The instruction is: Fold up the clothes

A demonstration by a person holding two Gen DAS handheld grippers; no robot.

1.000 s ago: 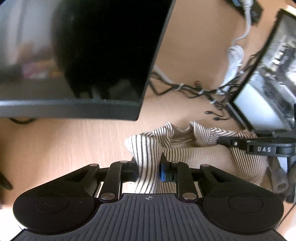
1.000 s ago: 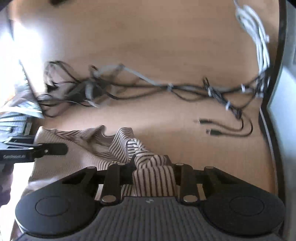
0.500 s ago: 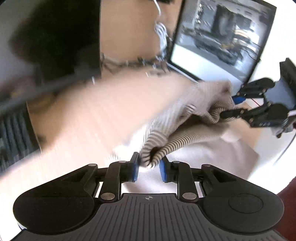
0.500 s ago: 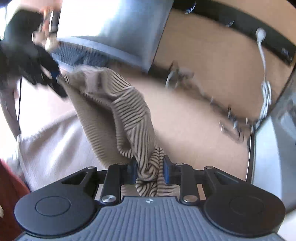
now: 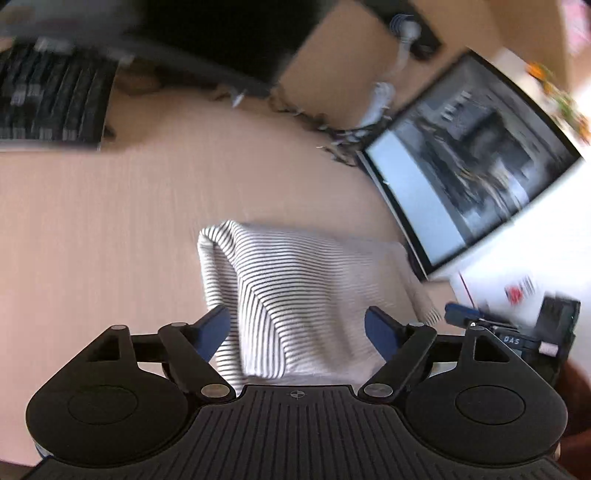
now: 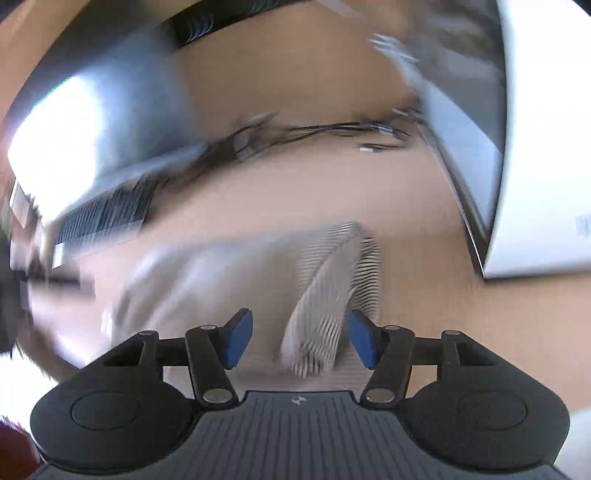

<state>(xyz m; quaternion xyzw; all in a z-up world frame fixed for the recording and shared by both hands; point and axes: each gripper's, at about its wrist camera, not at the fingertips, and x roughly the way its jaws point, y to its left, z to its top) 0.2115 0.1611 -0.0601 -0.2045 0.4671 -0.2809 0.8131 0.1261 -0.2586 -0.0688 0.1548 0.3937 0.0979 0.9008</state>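
The wooden worktop (image 5: pixel 92 229) fills most of both views, pale and streaked with motion blur. On it, toward twelve o'clock in the left wrist view, stands a dark monitor (image 5: pixel 221 33), and a second monitor (image 5: pixel 469 173) with a lit screen leans in from two o'clock. A black keyboard (image 5: pixel 51 96) lies at ten o'clock, and a tangle of cables (image 6: pixel 314 133) runs across the back of the worktop between the screens.

The striped sweater (image 5: pixel 295 295) lies on the worktop at the centre — folded over, its beige side turned up at the right, one striped fold draped down toward the camera. In the right wrist view the same garment (image 6: pixel 332 280) spreads from nine o'clock to the middle, with a striped sleeve-like fold hanging between the blue pads.

The left gripper (image 5: pixel 297 326) is spread wide, released, its blue pads (image 5: pixel 212 328) apart on either side of the cloth and pinching nothing. The right gripper (image 6: pixel 299 338) likewise stands released, pads apart, the striped fold loose between them. From the left wrist view, the right gripper's black body appears at four o'clock, just beside the sweater's edge.
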